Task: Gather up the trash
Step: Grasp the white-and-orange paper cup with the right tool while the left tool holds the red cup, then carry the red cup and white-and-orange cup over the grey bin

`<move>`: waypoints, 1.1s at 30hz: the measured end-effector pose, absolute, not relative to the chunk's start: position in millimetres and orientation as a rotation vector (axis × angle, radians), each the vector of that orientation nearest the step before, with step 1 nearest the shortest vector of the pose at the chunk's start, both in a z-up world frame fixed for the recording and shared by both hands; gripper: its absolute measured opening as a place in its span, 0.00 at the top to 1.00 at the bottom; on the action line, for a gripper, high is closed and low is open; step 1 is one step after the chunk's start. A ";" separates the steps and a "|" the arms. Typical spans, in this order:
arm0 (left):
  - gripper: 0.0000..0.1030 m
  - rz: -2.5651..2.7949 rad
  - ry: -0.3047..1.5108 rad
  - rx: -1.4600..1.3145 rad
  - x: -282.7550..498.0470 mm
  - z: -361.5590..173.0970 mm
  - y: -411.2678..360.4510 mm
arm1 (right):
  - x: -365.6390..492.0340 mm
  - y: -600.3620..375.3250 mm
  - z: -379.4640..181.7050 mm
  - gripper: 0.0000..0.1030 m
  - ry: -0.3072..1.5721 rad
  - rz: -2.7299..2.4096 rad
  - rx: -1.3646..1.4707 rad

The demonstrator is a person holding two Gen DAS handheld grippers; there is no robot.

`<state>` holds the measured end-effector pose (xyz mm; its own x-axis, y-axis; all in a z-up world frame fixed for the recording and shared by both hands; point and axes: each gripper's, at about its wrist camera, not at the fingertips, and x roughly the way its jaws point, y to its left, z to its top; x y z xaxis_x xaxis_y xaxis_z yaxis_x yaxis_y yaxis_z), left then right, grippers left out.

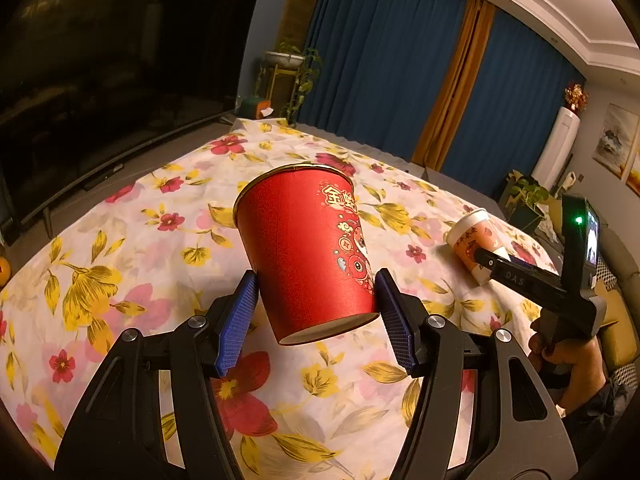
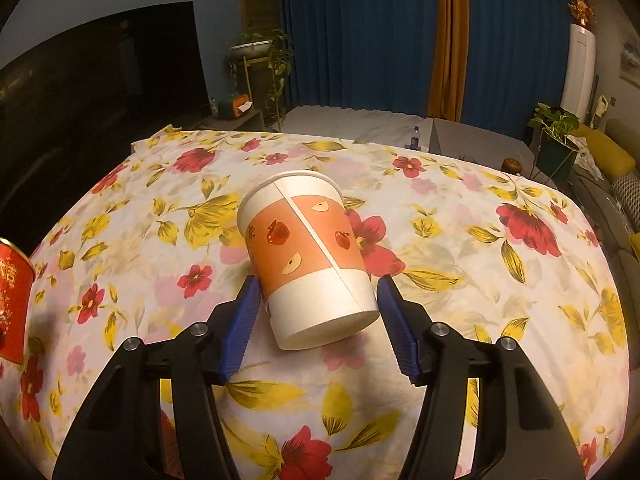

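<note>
Left tongs [image 1: 316, 292] grip red cup [image 1: 304, 248] printed "金蛇".

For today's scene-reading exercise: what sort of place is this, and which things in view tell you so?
Most likely a home living room: a large dark television beside the flowered tablecloth, blue curtains, and potted plants near a yellow-cushioned sofa.

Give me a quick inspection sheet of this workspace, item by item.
Surface: floral cloth over the table.
Job's things: red cup lifted; orange and white cup lying on the cloth.
Clutter: nothing seen.
Grippers: left gripper shut on red cup; right gripper around the second cup's base, contact unclear.
Cables: nothing seen.
Surroundings: dark television, blue curtains, potted plants.
</note>
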<state>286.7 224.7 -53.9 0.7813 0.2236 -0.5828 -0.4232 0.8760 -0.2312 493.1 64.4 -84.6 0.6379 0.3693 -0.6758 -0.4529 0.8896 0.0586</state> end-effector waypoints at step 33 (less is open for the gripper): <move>0.43 0.064 0.572 -0.191 256.8 -37.5 105.5 | 263.1 -108.6 -4.5 0.43 0.563 0.291 0.021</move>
